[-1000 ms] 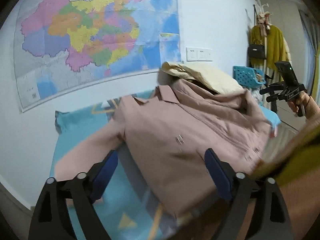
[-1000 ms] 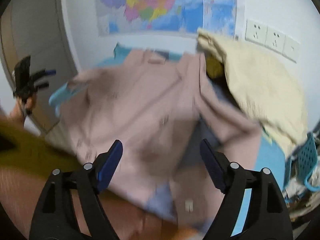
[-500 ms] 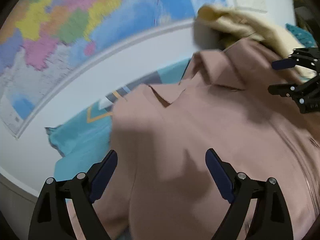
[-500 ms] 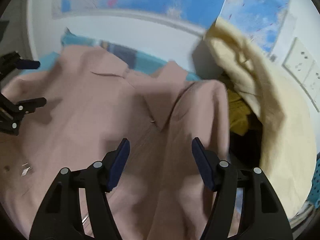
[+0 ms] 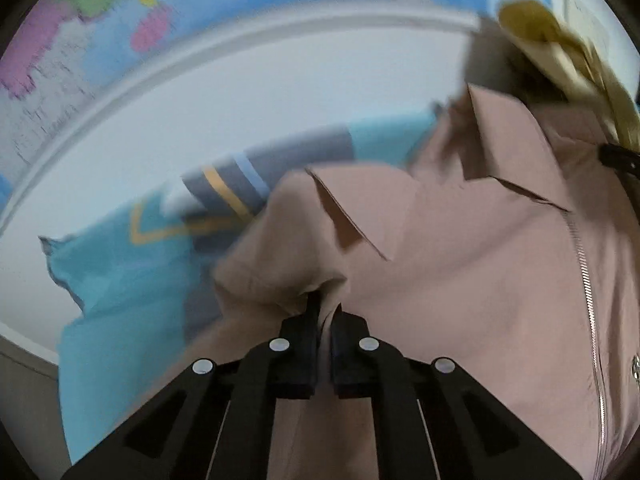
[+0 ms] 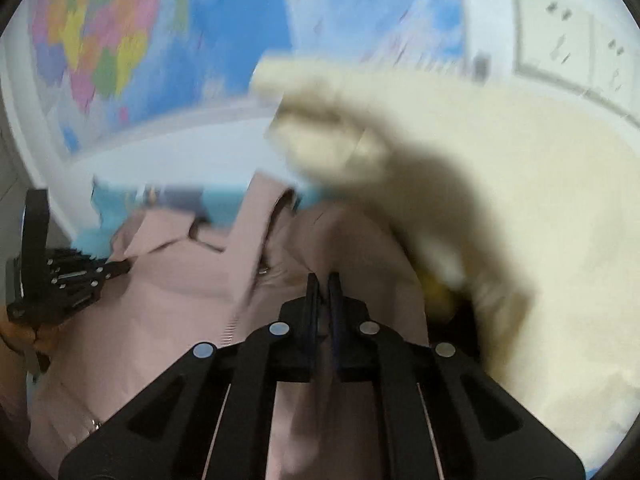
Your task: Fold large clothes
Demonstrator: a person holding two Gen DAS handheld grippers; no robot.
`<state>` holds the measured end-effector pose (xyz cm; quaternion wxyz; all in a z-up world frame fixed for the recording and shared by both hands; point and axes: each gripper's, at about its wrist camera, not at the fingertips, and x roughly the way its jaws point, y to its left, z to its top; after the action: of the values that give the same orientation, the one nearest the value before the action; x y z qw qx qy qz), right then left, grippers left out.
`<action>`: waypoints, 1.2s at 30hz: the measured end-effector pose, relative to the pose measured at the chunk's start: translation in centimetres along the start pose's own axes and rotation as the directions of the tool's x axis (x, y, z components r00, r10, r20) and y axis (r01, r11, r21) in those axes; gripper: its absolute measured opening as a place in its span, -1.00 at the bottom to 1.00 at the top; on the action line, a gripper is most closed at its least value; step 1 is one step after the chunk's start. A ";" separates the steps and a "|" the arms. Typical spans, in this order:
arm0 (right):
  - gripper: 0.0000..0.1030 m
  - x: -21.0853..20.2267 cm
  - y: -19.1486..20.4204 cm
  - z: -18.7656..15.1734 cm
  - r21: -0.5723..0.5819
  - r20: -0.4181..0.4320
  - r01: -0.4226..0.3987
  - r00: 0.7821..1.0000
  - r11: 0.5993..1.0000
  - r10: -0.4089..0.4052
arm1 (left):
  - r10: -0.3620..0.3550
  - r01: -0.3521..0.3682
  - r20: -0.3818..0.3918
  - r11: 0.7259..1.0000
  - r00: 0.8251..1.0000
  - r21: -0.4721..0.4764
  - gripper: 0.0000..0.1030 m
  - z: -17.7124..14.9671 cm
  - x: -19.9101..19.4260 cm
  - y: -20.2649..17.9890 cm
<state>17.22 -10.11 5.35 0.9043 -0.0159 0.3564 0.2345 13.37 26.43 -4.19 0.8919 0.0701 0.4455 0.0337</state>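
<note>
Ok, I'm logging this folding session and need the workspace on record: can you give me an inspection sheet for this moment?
Surface: bed with a teal patterned sheet, mostly covered by clothing.
Job's things: pink zip-front jacket spread front up, collar toward the wall.
Clutter: cream garment heaped beside the jacket, something yellow under it.
Grippers: left hand-held gripper shut on a pinch of jacket fabric near one shoulder; right hand-held gripper shut on jacket fabric near the other.
Cables: nothing seen.
Surroundings: white wall with a coloured map; wall sockets toward the right of the right wrist view.
</note>
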 end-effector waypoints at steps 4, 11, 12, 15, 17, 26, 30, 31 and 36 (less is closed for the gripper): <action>-0.91 1.7 -0.9 -0.5 0.034 -0.001 0.026 1.000 0.999 -0.025 | 0.052 -0.050 0.021 0.996 0.998 -0.068 -0.93 1.7 1.4 1.5; -0.84 3.1 0.6 -1.5 -0.111 -0.037 0.126 0.991 0.986 -0.131 | 0.172 -0.172 -0.004 0.985 0.985 0.010 -0.60 0.3 3.7 0.0; -0.67 2.4 0.7 -1.5 -0.118 -0.038 0.126 0.991 0.985 -0.131 | 0.189 -0.189 0.003 0.982 0.982 0.018 -0.42 0.2 3.0 0.1; -0.20 -0.6 0.9 -2.2 -0.112 -0.014 0.120 0.992 0.986 -0.122 | 0.188 -0.189 0.049 0.982 0.981 0.023 -0.28 -0.4 0.5 0.4; -0.01 -3.4 1.9 -3.6 -0.173 0.021 0.119 0.993 0.978 -0.117 | 0.172 -0.176 0.093 0.984 0.981 0.039 -0.14 -1.2 -1.7 0.3; -0.03 -3.1 4.9 -13.3 -0.333 -0.225 -0.015 0.972 0.943 -0.064 | 0.031 -0.053 0.082 0.961 0.996 0.273 0.17 -10.6 -6.0 -4.7; 0.11 -7.4 1.9 -13.3 -0.232 -0.197 -0.067 0.980 0.970 0.021 | 0.047 -0.063 0.064 0.960 0.997 0.274 0.20 -13.3 -6.1 -4.9; 0.27 -9.7 0.7 -13.0 -0.195 -0.149 -0.070 0.988 0.978 0.041 | 0.049 -0.063 0.062 0.965 0.997 0.253 0.20 -13.2 -6.4 -4.6; 0.52 -18.7 -5.2 -14.1 -0.052 0.008 0.073 0.997 0.996 -0.073 | 0.042 -0.067 0.154 0.984 0.987 0.164 0.21 -12.1 -10.0 -3.8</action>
<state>-1.37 -25.18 6.32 0.9125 -0.0518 0.3468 0.2106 -2.30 22.58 -4.09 0.9125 0.1598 0.3764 0.0149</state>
